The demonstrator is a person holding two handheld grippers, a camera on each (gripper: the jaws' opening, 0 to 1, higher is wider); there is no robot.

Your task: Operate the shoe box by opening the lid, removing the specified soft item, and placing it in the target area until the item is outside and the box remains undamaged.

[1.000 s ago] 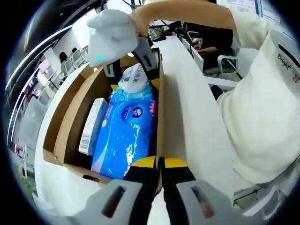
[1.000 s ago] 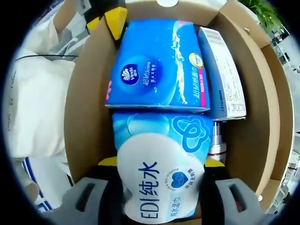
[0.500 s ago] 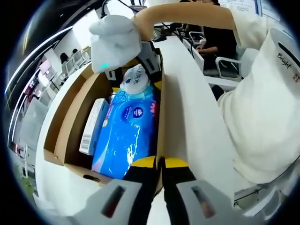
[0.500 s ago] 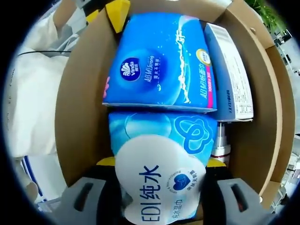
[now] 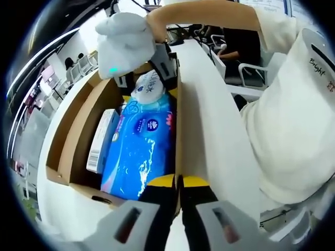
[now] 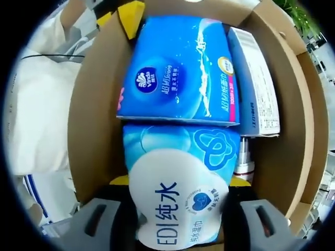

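Note:
The brown cardboard shoe box stands open, and my left gripper is shut on the top edge of its near side wall. Inside the box lies a pale blue wet-wipes pack with a white label. My right gripper is shut on it, a yellow pad on each side. In the left gripper view, the right gripper reaches into the box's far end under a white-gloved hand, holding the wet-wipes pack. A dark blue tissue pack lies beyond the wipes.
A white carton stands along one box wall, with a small bottle next to it. A white surface runs beside the box. The person's white sleeve is close on the right. Chairs and desks stand farther off.
Both views have shifted only slightly. The grips on the box wall and on the wipes pack are the same.

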